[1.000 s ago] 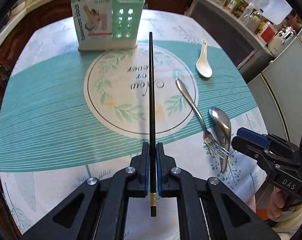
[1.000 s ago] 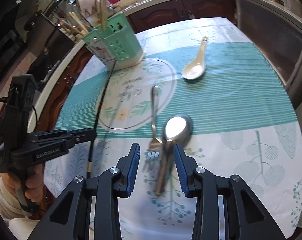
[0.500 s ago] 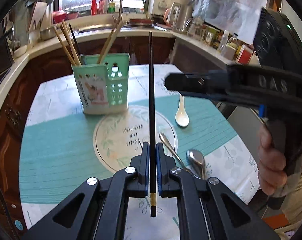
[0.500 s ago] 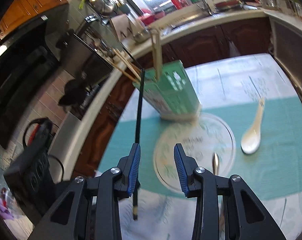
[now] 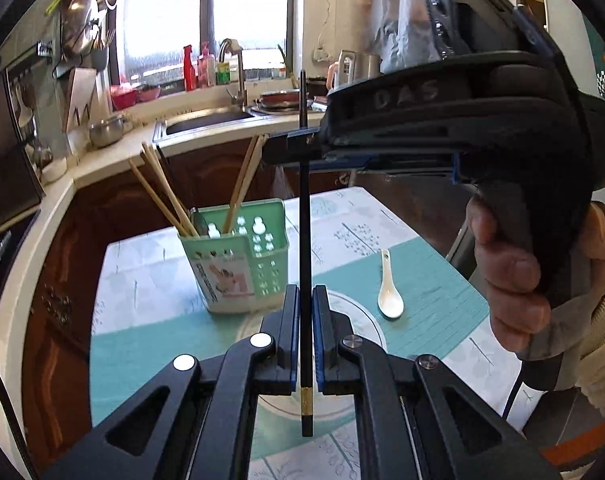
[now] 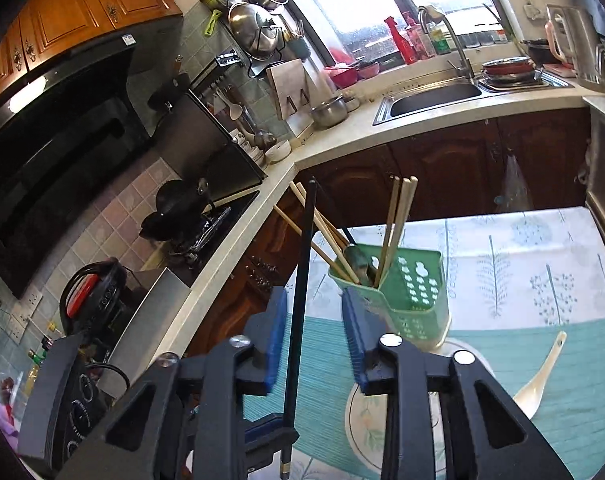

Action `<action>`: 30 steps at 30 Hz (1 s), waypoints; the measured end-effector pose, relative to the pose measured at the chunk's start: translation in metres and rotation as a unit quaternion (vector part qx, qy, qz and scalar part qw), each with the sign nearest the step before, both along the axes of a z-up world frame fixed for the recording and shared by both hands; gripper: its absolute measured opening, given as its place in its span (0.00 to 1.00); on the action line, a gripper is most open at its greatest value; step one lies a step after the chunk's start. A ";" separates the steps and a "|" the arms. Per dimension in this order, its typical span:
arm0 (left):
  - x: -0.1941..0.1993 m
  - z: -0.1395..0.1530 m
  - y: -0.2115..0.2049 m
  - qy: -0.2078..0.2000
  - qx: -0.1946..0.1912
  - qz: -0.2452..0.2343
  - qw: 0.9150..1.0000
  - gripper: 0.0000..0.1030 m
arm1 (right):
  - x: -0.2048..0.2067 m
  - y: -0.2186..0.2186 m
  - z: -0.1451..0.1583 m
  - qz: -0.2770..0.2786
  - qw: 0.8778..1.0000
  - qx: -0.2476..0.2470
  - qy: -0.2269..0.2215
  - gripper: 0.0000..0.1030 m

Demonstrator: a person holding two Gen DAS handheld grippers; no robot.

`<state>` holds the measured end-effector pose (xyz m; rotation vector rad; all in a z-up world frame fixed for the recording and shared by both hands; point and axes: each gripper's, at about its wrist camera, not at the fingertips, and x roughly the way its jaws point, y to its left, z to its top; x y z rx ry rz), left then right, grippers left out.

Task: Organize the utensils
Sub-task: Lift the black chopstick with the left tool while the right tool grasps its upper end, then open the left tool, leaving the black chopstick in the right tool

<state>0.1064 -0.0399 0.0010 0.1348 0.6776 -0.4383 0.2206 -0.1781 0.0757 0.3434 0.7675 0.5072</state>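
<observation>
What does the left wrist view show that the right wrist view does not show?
Only the left wrist view: the hand holding the right gripper, seen from its side. Only the right wrist view: the stove and the hanging pots. Both share: the black chopstick clamped in the left gripper, the green holder, the white spoon. The right gripper's jaws are closing around the chopstick.
</observation>
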 end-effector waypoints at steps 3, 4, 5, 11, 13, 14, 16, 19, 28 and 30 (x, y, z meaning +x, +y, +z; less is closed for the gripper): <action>0.008 0.008 -0.001 -0.015 0.004 -0.002 1.000 0.04 | 0.012 0.011 0.014 0.008 1.000 -0.014 -0.011 0.09; 0.011 0.009 -0.002 -0.017 0.005 -0.002 1.000 0.04 | 0.017 0.014 0.019 0.010 1.000 -0.016 -0.017 0.09; 0.015 0.011 -0.002 -0.021 0.007 -0.001 1.000 0.04 | 0.020 0.016 0.022 0.010 1.000 -0.017 -0.022 0.09; 0.051 0.019 0.003 -0.031 0.009 0.017 0.999 0.04 | 0.049 0.032 0.053 0.006 0.998 -0.019 -0.060 0.06; 0.070 0.023 0.008 -0.026 -0.002 0.023 0.999 0.04 | 0.057 0.038 0.061 -0.001 0.996 -0.024 -0.080 0.05; 0.081 0.025 0.010 -0.025 -0.007 0.029 0.999 0.04 | 0.063 0.041 0.066 -0.007 0.995 -0.028 -0.093 0.05; 0.099 0.027 0.013 -0.023 -0.005 0.040 0.999 0.04 | 0.078 0.050 0.078 -0.022 0.993 -0.036 -0.111 0.05; 0.128 0.023 0.021 -0.016 -0.015 0.049 0.999 0.13 | 0.105 0.058 0.089 -0.047 0.989 -0.044 -0.135 0.05; 0.179 -0.013 0.056 0.049 -0.066 0.089 0.993 0.31 | 0.177 0.071 0.078 -0.080 0.981 -0.092 -0.153 0.05; 0.178 -0.018 0.061 0.049 -0.072 0.095 0.992 0.35 | 0.186 0.073 0.069 -0.076 0.981 -0.100 -0.146 0.05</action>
